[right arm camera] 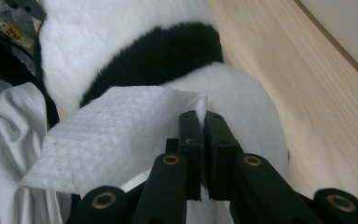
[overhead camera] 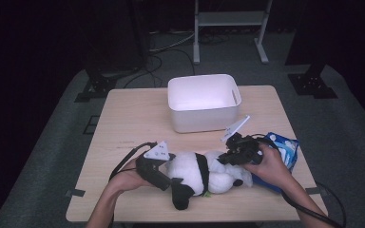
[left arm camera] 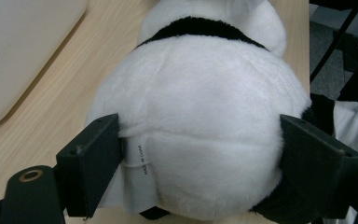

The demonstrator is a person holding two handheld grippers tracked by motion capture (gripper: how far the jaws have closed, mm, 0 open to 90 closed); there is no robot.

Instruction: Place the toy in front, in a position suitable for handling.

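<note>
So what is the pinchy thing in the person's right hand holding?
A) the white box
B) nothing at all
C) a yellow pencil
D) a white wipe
D: in the right gripper view, the right gripper has its jaws pressed together on a corner of a white wipe, which hangs over the toy panda.

You have a soft plush panda in fuzzy white and black pile, a thin dimpled paper wipe, matt black plastic gripper fingers, a smooth pale wood-grain table, and a smooth matt white plastic bin.
</note>
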